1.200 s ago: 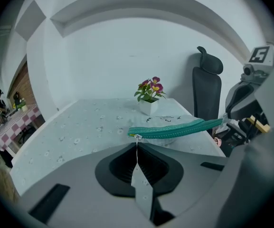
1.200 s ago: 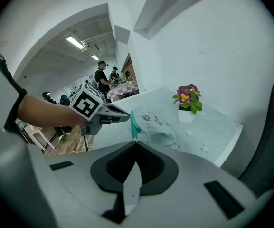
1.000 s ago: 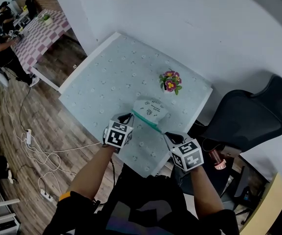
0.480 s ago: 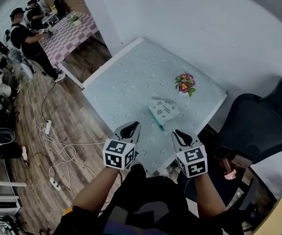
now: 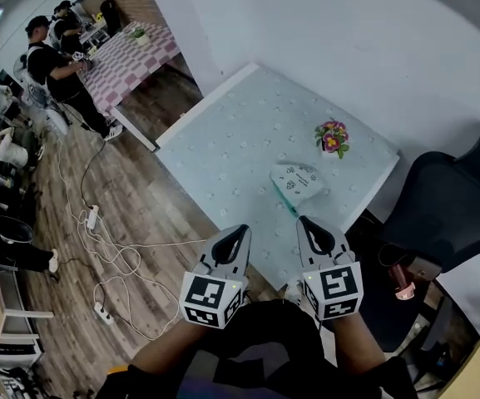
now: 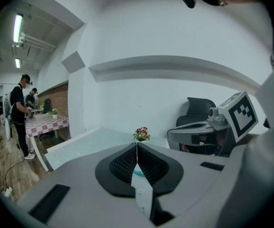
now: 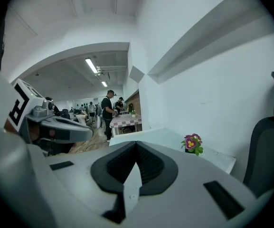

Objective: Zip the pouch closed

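Note:
A white printed pouch [image 5: 298, 181] lies on the pale green table [image 5: 240, 131], close to its near right edge. Its teal zipper [image 5: 284, 198] runs along the side facing me. Both grippers hang in the air short of the table, off the pouch. My left gripper [image 5: 240, 233] is shut and holds nothing; its jaws meet at the tips [image 6: 137, 144], and a sliver of the teal zipper [image 6: 137, 173] shows below them. My right gripper [image 5: 304, 224] is also shut and holds nothing, with its jaw tips closed together [image 7: 136, 144].
A small pot of purple flowers [image 5: 332, 137] stands on the table beyond the pouch, by the white wall. A black office chair [image 5: 447, 210] is at the right. Cables [image 5: 111, 252] lie on the wood floor at the left. People stand at a checkered table [image 5: 127, 52] far back.
Both grippers have drawn back from the pouch toward my body and now hang off the table's near edge. The pouch stays lying on the table.

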A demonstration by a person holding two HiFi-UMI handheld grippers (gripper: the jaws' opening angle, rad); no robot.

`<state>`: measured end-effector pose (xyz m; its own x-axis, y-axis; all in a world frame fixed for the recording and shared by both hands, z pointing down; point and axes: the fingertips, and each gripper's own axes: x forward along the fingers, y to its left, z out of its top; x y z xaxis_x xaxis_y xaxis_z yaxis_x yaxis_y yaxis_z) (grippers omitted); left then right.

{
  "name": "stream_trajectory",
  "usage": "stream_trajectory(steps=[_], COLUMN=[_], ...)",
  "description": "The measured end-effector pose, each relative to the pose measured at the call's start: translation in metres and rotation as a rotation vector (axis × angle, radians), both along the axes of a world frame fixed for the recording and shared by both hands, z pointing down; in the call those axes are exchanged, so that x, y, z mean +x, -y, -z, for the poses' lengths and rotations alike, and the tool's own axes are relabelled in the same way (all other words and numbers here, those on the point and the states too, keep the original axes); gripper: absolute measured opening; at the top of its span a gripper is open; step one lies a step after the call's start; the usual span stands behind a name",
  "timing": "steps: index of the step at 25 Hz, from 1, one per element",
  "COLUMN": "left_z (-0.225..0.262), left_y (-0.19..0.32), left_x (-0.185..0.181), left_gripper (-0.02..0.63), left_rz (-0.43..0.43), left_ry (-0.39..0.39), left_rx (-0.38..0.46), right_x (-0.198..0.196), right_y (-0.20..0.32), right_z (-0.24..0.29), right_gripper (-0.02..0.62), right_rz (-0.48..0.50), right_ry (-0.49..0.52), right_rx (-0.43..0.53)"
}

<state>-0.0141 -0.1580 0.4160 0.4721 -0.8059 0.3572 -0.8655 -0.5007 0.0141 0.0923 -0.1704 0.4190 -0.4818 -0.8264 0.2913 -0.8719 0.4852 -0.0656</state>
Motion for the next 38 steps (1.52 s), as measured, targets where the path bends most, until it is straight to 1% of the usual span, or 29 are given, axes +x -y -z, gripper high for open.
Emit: stream_trajectory(steps=[2,4,7,9,12,15,19,23,30,38], left_z=[0.007,0.013,0.021,0.025,0.024,0.025,0.024,0.024,0.02,0.017], left_y=[-0.008,-0.013,-0.022,-0.028,-0.035,-0.038,-0.042,-0.044,-0.043,-0.039], left_x=[-0.008,-0.026,-0.054,-0.066,-0.077,-0.082,-0.082,-0.078,-0.078,-0.076], left_gripper=[0.012,0.011,0.011,0.011,0.011,0.011,0.011,0.011,0.011,0.011], left_rz=[-0.02,-0.015,0.009,0.011,0.0,-0.015,-0.043,-0.064,-0.055,-0.046], left_ry=[0.015,0.027,0.018,0.012,0.003,-0.011,-0.02,-0.031,-0.048,-0.045], left_rx=[0.025,0.046,0.066,0.078,0.079,0.093,0.092,0.095,0.089,0.08], right_x=[-0.014,-0.029,-0.054,-0.07,-0.091,-0.104,-0.111,-0.109,-0.114,-0.111], right_y=[-0.005,-0.01,-0.022,-0.029,-0.039,-0.047,-0.056,-0.06,-0.058,-0.052], right_z=[0.01,0.017,0.024,0.025,0.023,0.022,0.017,0.013,0.01,0.007], right_gripper=[0.017,0.017,0.015,0.015,0.015,0.015,0.015,0.014,0.014,0.014], right_rz=[-0.014,-0.024,-0.023,-0.016,-0.002,0.001,-0.012,-0.023,-0.01,-0.009], right_ry=[0.005,0.01,0.012,0.008,0.0,-0.02,-0.028,-0.041,-0.056,-0.054], right_rx=[0.017,0.029,0.04,0.043,0.028,0.023,0.007,-0.011,-0.022,-0.028])
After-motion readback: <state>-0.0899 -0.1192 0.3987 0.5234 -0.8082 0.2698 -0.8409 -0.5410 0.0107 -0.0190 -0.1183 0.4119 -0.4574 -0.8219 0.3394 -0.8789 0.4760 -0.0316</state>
